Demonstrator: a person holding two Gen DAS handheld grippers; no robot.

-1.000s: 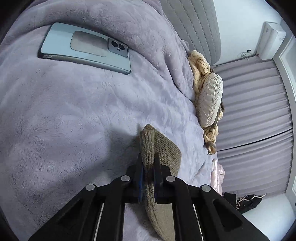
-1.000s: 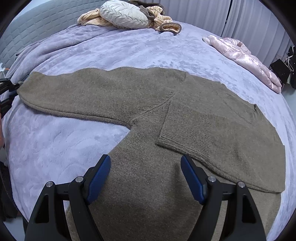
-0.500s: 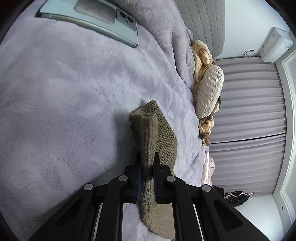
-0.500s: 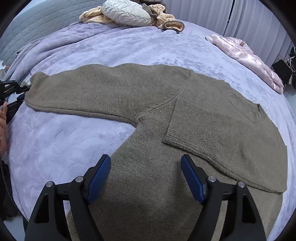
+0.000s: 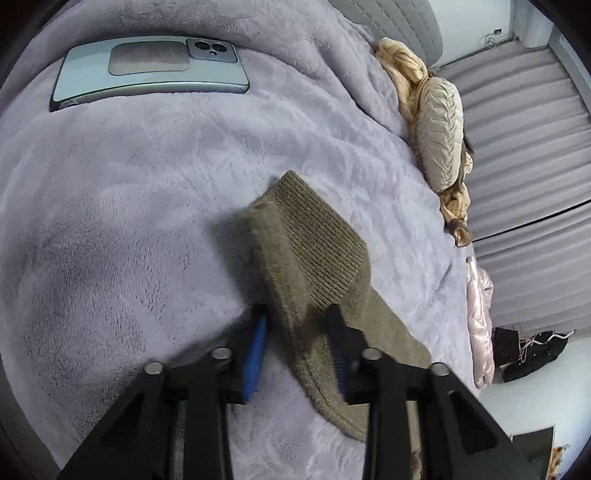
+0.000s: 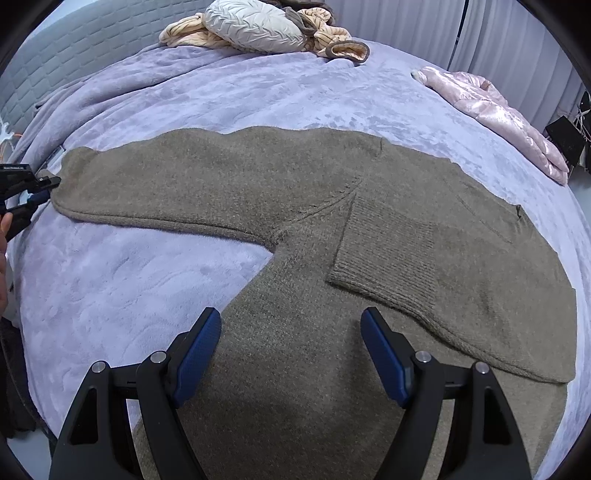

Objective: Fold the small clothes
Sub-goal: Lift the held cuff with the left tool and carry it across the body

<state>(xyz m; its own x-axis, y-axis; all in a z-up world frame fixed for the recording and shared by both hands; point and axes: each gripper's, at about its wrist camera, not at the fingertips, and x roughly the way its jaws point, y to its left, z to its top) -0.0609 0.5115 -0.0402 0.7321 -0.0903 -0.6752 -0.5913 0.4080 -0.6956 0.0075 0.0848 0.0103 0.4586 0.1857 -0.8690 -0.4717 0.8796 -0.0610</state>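
Note:
An olive-brown knitted sweater [image 6: 303, 206] lies flat on the lilac bed cover [image 6: 122, 288]. One sleeve is folded across the body, its ribbed cuff [image 6: 384, 254] near the middle. The other sleeve stretches out to the left. In the left wrist view its ribbed cuff [image 5: 314, 236] lies between my left gripper's [image 5: 297, 336] parted fingers, no longer clamped. The left gripper also shows at the far left of the right wrist view [image 6: 26, 188], at the sleeve end. My right gripper [image 6: 291, 350] is open and empty, hovering over the sweater's lower body.
A phone [image 5: 147, 72] lies on the cover beyond the cuff. A quilted cushion [image 6: 255, 24] with a beige knit garment [image 6: 332, 40] sits at the bed's far side. A pink padded jacket [image 6: 495, 114] lies at the right edge. Curtains [image 5: 535, 155] hang behind.
My left gripper was shut on the sleeve cuff and has now opened, letting it rest on the cover. The sleeve was pulled a little straighter. The right gripper stayed open in place.

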